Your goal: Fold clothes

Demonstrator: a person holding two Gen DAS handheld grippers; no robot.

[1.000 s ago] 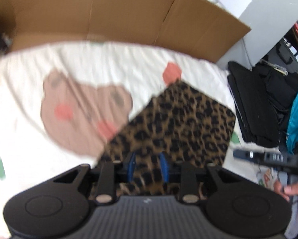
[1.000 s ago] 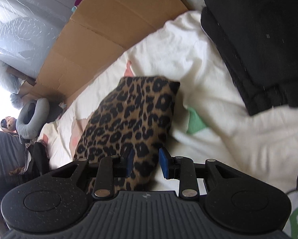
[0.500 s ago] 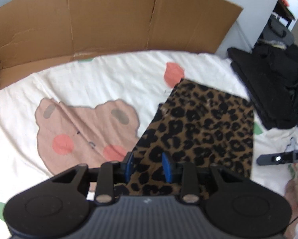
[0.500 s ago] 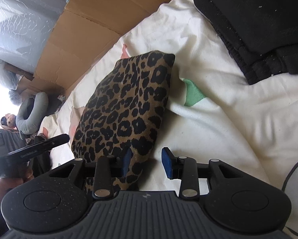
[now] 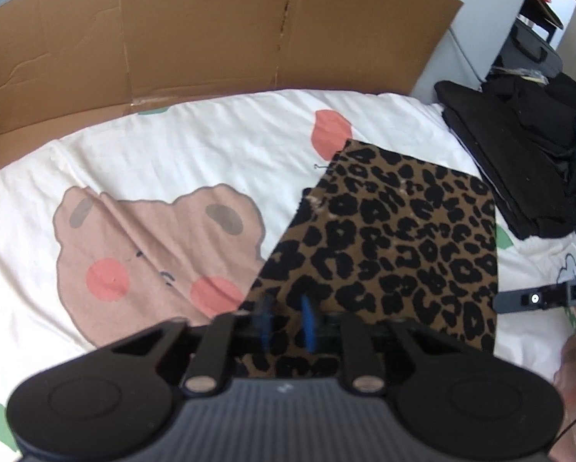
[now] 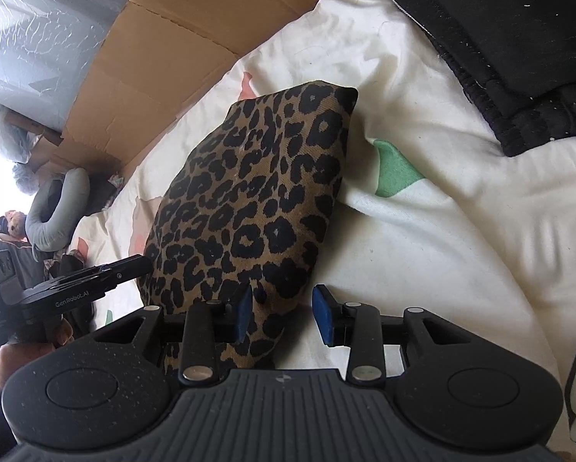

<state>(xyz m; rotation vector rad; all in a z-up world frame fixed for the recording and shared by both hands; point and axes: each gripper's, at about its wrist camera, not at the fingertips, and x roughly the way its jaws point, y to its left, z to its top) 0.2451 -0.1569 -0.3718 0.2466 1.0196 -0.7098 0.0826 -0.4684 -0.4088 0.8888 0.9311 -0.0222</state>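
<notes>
Each camera sits just behind its own gripper, tilted down and close over the bed (image 5: pixel 195 161). The left view faces the cardboard (image 5: pixel 210 27) wall; the right view looks along it. Both share the leopard-print cloth (image 5: pixel 399 238) and black clothes pile (image 6: pixel 511 42).

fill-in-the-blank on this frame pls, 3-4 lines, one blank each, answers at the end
1. The folded garment between the grippers has a ____ print.
2. It lies on a white bedsheet printed with a pink ____ face.
3. Behind the bed stands a sheet of brown ____.
4. The stack of folded clothes beside the garment is ____ in colour.

Missing words: leopard; bear; cardboard; black
</notes>
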